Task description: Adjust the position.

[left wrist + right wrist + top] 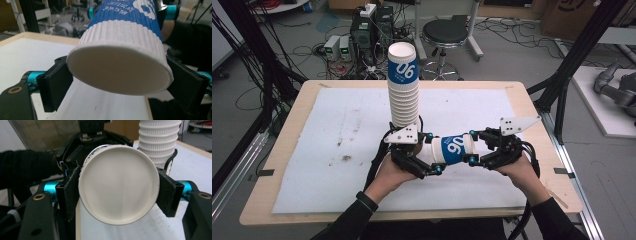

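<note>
1 tall stack of cups [404, 90], 1 lone cup [452, 149] lying sideways, 2 grippers, 1 stool [444, 34], 1 table [287, 131]

A stack [403, 85] of cups stands upright on the mat [342, 150], toward the middle of the table [287, 120]. Just before it, a cup [452, 149] lies level above the mat — between the left gripper [424, 155] at its left end and the right gripper [474, 147] at its right end. Behind the table, on the floor, stands a stool [444, 35]; left of it, boxes [337, 47] among cables.
</note>
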Tool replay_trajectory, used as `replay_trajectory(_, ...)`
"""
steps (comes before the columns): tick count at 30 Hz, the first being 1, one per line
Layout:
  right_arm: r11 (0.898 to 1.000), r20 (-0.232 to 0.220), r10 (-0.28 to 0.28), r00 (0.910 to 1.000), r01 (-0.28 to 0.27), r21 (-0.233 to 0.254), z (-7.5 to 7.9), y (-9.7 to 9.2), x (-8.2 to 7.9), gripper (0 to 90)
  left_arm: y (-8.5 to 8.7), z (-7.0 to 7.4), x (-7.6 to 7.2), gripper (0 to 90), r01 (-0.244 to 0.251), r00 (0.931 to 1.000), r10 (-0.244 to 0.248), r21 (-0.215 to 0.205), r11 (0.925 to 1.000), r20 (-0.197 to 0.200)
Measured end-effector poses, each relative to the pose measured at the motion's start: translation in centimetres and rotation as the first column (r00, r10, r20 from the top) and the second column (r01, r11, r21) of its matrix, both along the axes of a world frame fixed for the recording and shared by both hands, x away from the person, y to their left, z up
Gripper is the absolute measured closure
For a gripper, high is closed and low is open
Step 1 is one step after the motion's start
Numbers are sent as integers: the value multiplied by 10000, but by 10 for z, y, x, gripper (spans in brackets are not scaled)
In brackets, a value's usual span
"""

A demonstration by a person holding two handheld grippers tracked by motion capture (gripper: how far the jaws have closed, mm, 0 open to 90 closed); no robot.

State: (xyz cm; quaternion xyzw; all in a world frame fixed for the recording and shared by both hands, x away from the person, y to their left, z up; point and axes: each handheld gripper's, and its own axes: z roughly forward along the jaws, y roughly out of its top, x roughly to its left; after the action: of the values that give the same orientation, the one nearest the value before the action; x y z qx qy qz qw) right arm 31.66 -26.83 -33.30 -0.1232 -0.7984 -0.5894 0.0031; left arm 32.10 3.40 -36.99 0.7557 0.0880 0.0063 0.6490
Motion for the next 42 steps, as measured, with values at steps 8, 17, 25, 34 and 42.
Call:
replay_trajectory(8,9974,-83,-34,10000,39,715,-3,0,-1,299,1,-4,2,130,140,9988,-177,-804,9967,-463)
replay_trajectory(17,9962,-163,104,9998,-89,870,-5,2,0,302,5,-1,3,180,321,9988,-349,-810,9962,-332)
replay_trajectory(25,9992,-145,-38,9999,44,399,-7,2,0,240,6,10,1,194,270,9988,-295,612,9978,401)
replay_trajectory(34,9973,-134,113,9998,-122,-718,-6,-3,2,194,4,16,0,201,197,9981,-312,2015,9793,537)
replay_trajectory(42,9881,78,186,9998,-172,-1527,-14,12,-2,214,4,20,0,205,223,9973,-378,2326,9723,628)
